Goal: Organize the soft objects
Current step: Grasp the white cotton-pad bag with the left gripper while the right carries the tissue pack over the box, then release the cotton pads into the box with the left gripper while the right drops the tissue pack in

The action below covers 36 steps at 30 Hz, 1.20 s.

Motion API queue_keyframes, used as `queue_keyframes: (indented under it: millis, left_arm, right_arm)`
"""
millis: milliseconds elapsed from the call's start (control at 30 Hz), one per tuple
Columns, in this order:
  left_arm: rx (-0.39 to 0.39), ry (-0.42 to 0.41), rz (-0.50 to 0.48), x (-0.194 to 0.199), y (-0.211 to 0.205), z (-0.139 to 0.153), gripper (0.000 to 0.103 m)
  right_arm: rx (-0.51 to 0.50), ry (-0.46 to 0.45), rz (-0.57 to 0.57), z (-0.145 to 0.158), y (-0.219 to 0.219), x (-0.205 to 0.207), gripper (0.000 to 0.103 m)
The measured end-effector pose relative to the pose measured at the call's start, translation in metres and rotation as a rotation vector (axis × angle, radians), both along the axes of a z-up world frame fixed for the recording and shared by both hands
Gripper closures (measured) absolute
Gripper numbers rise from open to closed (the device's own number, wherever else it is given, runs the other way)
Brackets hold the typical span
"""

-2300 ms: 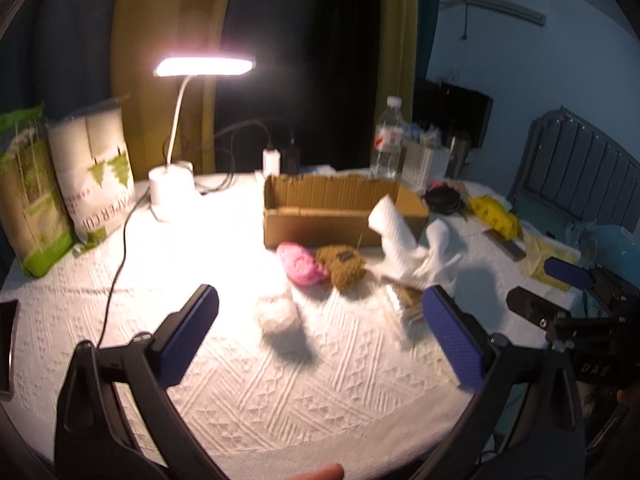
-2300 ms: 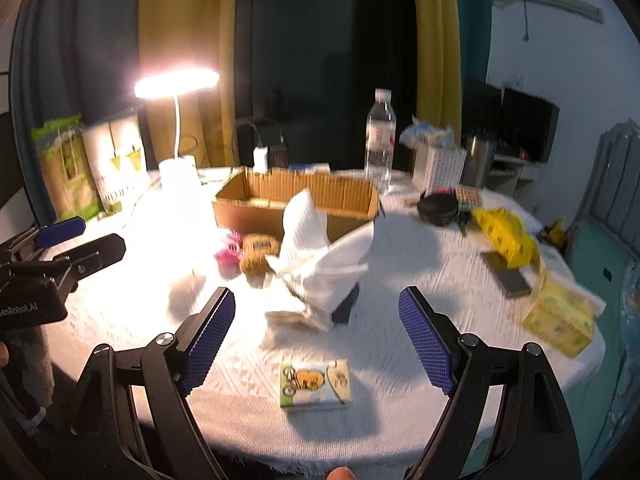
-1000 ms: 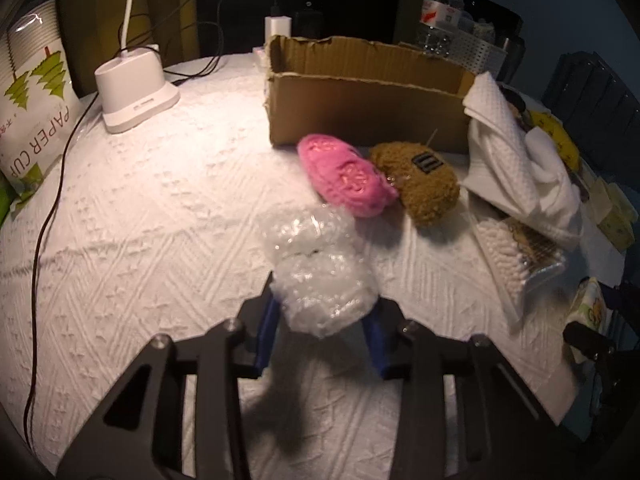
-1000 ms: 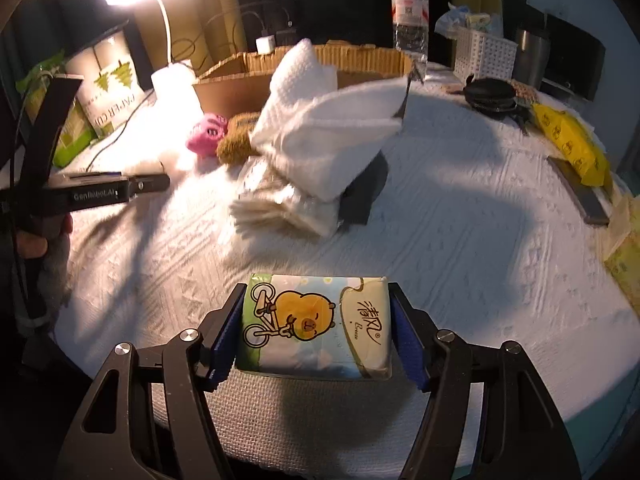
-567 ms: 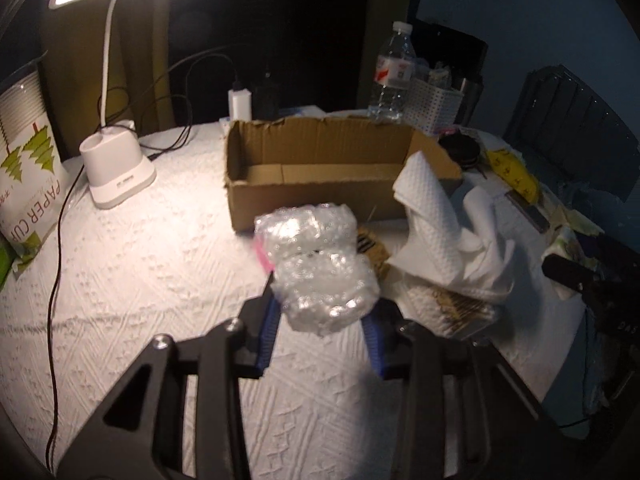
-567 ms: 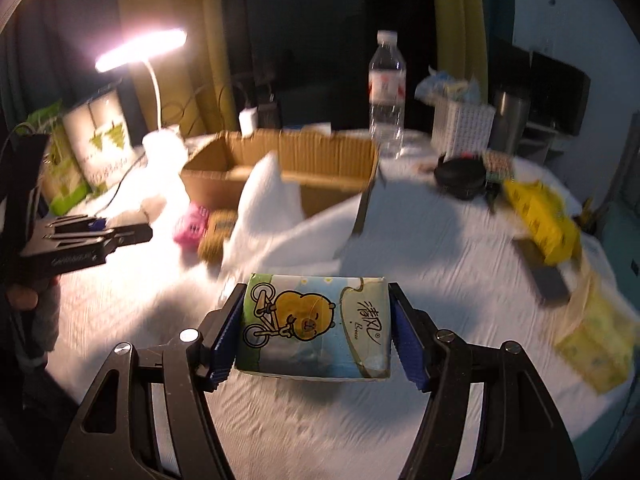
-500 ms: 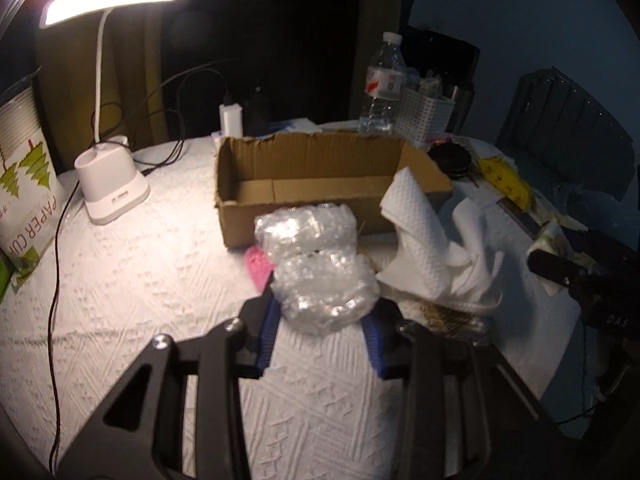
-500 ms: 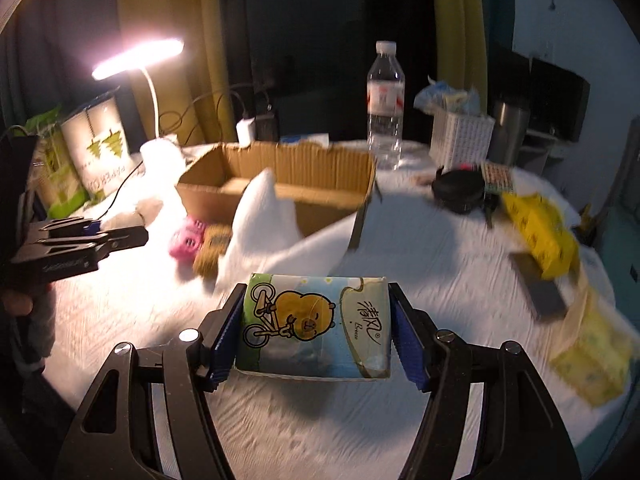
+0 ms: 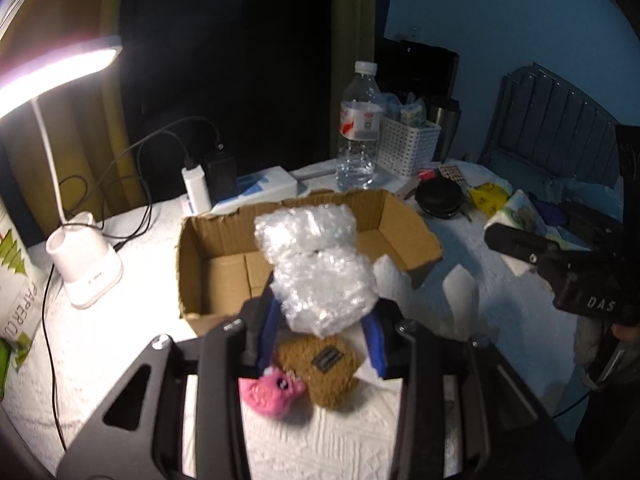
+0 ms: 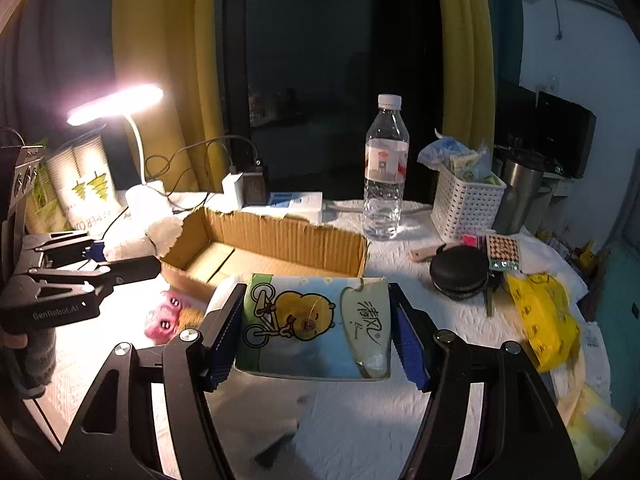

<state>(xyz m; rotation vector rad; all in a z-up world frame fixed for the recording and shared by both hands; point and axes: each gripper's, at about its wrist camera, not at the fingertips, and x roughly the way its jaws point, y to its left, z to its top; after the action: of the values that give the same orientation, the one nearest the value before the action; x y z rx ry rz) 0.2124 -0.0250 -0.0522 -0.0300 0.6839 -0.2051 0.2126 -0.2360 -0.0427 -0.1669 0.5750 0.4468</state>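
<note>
My left gripper [image 9: 322, 326] is shut on a wad of clear bubble wrap [image 9: 320, 266] and holds it in the air at the near edge of the open cardboard box [image 9: 200, 248]. A pink plush [image 9: 272, 394] and a brown plush [image 9: 324, 368] lie on the table below it. My right gripper [image 10: 316, 330] is shut on a tissue pack [image 10: 316, 330] printed with a cartoon chick, held above the table just before the cardboard box [image 10: 280, 246]. The left gripper with the bubble wrap [image 10: 132, 246] shows at the left of the right wrist view.
A lit desk lamp [image 9: 82, 272] with cables stands left of the box. A water bottle [image 10: 386, 176], a white basket [image 10: 466, 200], a black round case [image 10: 460, 272] and a yellow bag [image 10: 544, 320] stand to the right. White paper towel [image 9: 464, 292] lies right of the box.
Both grippers closed on their objects, lifted them off the table and moved toward the box. The bubble wrap now hangs at the box's near edge, and the tissue pack is closer to the box.
</note>
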Motion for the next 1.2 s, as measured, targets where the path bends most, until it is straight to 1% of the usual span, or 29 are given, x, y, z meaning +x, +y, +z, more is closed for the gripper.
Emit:
queue_keyframes:
  millis: [167,300,467,533,600,667,700,733,800,900,1000,1200]
  left_arm:
    - [-0.006,-0.004,-0.011,0.028,-0.004,-0.004,0.065]
    - [-0.022,0.010,-0.030,0.046,-0.010,-0.012,0.065]
    - [-0.047,0.036,-0.059,0.069,-0.018,-0.024,0.064]
    - [-0.058,0.063,-0.068,0.078,-0.021,-0.031,0.061]
    - [-0.067,0.085,-0.077,0.083,-0.023,-0.036,0.047]
    - [-0.074,0.087,-0.083,0.084,-0.023,-0.037,0.040]
    - [-0.076,0.085,-0.082,0.083,-0.023,-0.037,0.039]
    - [-0.077,0.084,-0.080,0.082,-0.022,-0.036,0.038]
    - [-0.072,0.083,-0.071,0.080,-0.021,-0.035,0.035]
    - [-0.063,0.072,-0.061,0.072,-0.018,-0.031,0.035]
    - [-0.051,0.053,-0.049,0.061,-0.013,-0.025,0.034]
    - [-0.059,0.028,-0.029,0.033,0.001,-0.014,0.034]
  right_arm:
    - [0.025,0.001,0.006,-0.001,0.007,0.026,0.033]
    - [0.040,0.011,0.010,-0.007,0.013,0.048,0.033]
    - [0.075,0.044,0.047,-0.018,0.027,0.073,0.033]
    - [0.083,0.065,0.061,-0.024,0.031,0.081,0.033]
    - [0.084,0.094,0.067,-0.032,0.034,0.090,0.032]
    - [0.096,0.130,0.069,-0.038,0.032,0.096,0.027]
    - [0.099,0.132,0.060,-0.040,0.031,0.097,0.020]
    - [0.104,0.126,0.051,-0.040,0.029,0.097,0.018]
    - [0.107,0.118,0.040,-0.038,0.027,0.096,0.018]
    - [0.101,0.101,0.017,-0.032,0.024,0.089,0.018]
    - [0.094,0.094,0.013,-0.027,0.022,0.077,0.018]
    - [0.087,0.093,-0.009,-0.022,0.016,0.046,0.018]
